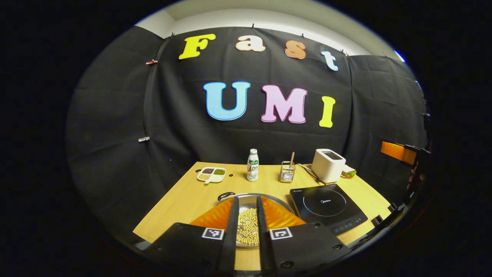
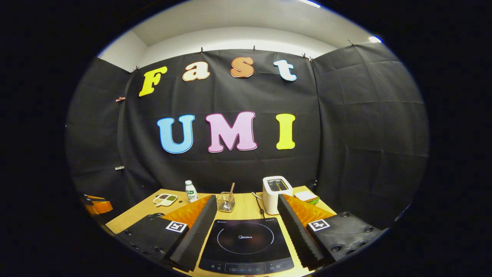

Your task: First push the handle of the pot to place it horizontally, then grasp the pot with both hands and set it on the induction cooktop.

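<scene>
Here the pot, with pale beans inside, sits on the surface straight ahead of the left tool, whose narrow-set fingers frame it. Its dark handle seems to stick up at the far-left rim. The induction cooktop lies under the wide-spread right tool.

Bottle, toaster, sectioned dish — perhaps beans — on table.

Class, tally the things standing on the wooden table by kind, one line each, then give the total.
Pot: 1
Cooktop: 1
Toaster: 1
Bottle: 1
Divided dish: 1
Wire holder: 1
Sandwich: 1
Total: 7
</scene>
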Available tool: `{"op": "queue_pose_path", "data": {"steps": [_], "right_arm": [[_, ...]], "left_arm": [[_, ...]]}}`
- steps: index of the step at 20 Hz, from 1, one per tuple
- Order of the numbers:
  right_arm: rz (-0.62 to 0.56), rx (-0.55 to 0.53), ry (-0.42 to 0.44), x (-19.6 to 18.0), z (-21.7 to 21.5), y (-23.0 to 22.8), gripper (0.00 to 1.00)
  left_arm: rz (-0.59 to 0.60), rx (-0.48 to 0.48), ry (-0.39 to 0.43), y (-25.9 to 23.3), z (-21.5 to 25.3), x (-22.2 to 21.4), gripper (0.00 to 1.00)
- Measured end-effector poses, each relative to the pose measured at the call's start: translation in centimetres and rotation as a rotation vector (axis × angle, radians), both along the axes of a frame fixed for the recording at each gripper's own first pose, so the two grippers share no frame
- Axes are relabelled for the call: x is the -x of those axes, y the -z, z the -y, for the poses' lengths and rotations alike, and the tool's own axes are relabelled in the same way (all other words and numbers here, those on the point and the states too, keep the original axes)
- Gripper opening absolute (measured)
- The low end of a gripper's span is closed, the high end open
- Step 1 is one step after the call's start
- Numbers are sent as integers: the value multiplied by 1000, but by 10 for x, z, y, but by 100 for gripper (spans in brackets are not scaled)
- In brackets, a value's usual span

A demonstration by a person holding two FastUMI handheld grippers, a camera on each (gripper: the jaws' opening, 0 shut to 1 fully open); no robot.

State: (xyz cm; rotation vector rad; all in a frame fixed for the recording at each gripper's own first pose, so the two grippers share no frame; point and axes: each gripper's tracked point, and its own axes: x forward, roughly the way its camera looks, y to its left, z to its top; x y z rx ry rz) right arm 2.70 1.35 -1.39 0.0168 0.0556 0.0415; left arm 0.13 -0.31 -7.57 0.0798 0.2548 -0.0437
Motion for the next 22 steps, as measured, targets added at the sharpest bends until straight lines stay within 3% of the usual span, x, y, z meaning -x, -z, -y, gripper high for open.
{"op": "queue_pose_path", "data": {"steps": [4, 6, 16, 22], "right_arm": [[-41, -2, -35, -8, 2, 11, 98], [-56, -2, -40, -13, 8, 13, 98], [-58, -10, -40, -47, 30, 15, 99], [-54, -10, -51, -50, 37, 14, 99]], "left_arm": [[-79, -17, -8, 27, 4, 2, 5], [-135, 2, 28, 46, 20, 7, 5], [-378, -140, 211, 144, 59, 22, 5], [-534, -146, 220, 203, 60, 24, 5]]}}
